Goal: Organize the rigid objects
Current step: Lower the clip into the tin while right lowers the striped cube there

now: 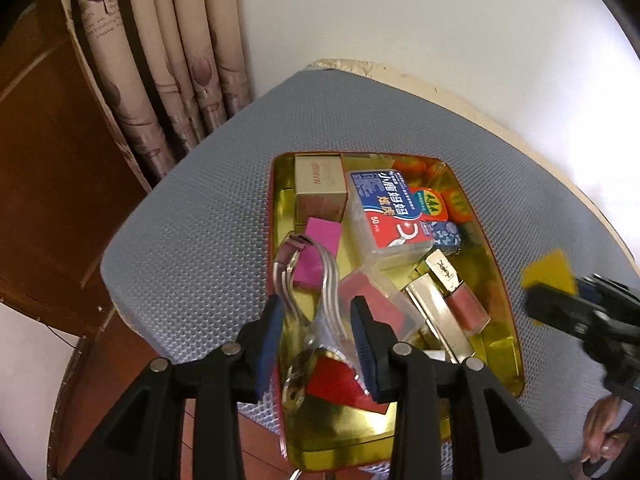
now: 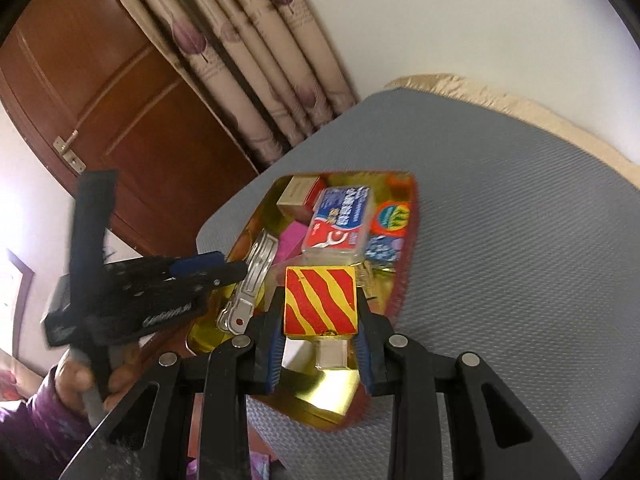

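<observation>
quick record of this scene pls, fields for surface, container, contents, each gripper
surface: grey textured mat on a table
container: gold tray, red rim, on the mat
contents: blue and red floss box, pink block, beige carton, gold lipstick, silver carabiner, more small items
left gripper: over the tray, jaws either side of the carabiner, not pressing it
right gripper: shut on a red and yellow striped block above the tray's near end
background: patterned curtain, wooden door
</observation>
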The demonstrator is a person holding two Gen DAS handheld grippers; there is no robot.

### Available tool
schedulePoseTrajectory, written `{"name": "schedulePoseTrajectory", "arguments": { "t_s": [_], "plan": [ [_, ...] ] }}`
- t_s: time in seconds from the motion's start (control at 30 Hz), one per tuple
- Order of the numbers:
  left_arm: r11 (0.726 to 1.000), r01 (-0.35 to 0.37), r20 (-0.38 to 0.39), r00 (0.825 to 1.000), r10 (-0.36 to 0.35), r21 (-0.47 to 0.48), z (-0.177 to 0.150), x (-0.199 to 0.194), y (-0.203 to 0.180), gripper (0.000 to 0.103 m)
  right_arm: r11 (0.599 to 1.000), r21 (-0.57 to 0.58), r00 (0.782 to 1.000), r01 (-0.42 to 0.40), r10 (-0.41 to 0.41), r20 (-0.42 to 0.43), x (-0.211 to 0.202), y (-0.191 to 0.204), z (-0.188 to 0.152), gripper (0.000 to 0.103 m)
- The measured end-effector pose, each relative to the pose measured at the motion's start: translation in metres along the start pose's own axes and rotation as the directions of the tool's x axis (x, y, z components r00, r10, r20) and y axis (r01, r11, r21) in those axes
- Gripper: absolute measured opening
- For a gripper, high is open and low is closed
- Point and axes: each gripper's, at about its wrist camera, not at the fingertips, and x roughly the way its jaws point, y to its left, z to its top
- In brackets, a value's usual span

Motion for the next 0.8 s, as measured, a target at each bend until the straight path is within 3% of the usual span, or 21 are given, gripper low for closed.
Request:
{"name": "schedulePoseTrajectory", "arguments": {
  "t_s": [0.4, 0.6, 0.8],
  "plan": [
    [0.999, -0.050, 0.091, 0.995, 0.048, 0.012, -0.016, -0.028, 0.008, 0.039, 0.998, 0.025, 0.998, 0.060, -0.059, -0.024, 0.043, 0.017, 0.004, 0.029],
    [0.999, -0.036, 0.098, 0.994, 0.038, -0.017, -0.019, -0.032, 0.018, 0.039, 0.997, 0.047, 0.996, 0.065, -0.068, 0.054, 0.026, 0.025, 0.007, 0.030],
    [0.998, -0.052, 0.122, 0.991, 0.055, -0.025, -0.022, -0.038, 0.019, 0.039, 0.995, 0.051, 0.982, 0.082, -0.089, 0.164, -0.008, 0.035, 0.004, 0.042]
  ]
}}
